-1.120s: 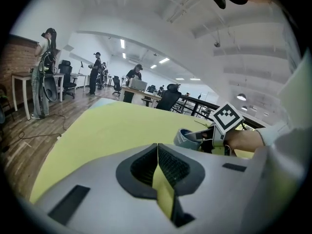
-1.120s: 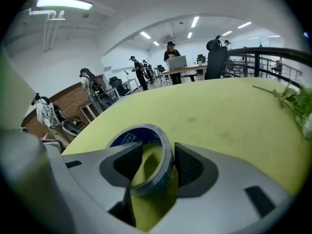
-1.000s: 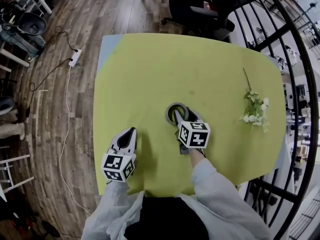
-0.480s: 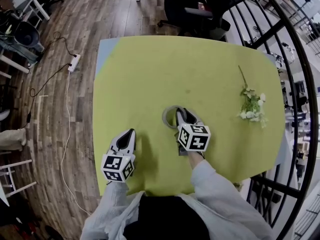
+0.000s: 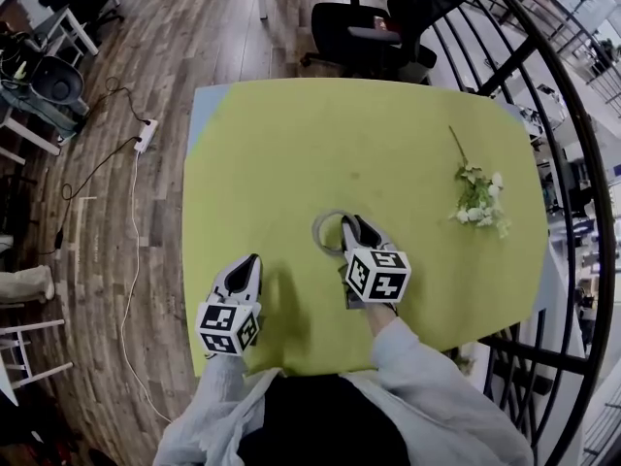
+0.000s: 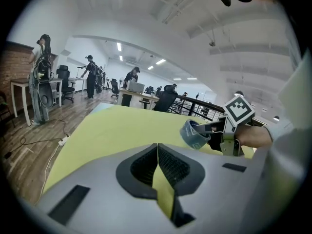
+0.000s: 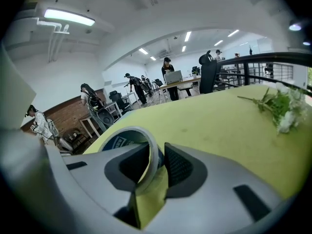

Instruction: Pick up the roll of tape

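The roll of tape (image 5: 327, 229), grey-white with a dark blue core, hangs tilted a little above the yellow-green table (image 5: 291, 134). My right gripper (image 5: 347, 224) is shut on the roll's wall, one jaw inside the ring and one outside. In the right gripper view the tape (image 7: 142, 136) stands on edge between the pads (image 7: 181, 165) of that gripper (image 7: 160, 152). In the left gripper view the tape (image 6: 194, 134) shows off the table, in the right gripper (image 6: 210, 129). My left gripper (image 5: 254, 258) hovers near the table's front left, shut and empty (image 6: 157, 146).
A sprig of white flowers (image 5: 475, 200) lies at the table's right side (image 7: 282, 106). A black office chair (image 5: 374, 27) stands behind the far edge. A black railing (image 5: 543, 76) curves along the right. Cables and a power strip (image 5: 146, 124) lie on the wooden floor at left.
The right jaws closed on the tape's wall and lifted the roll off the table, so it now stands tilted. The left gripper has hardly moved.
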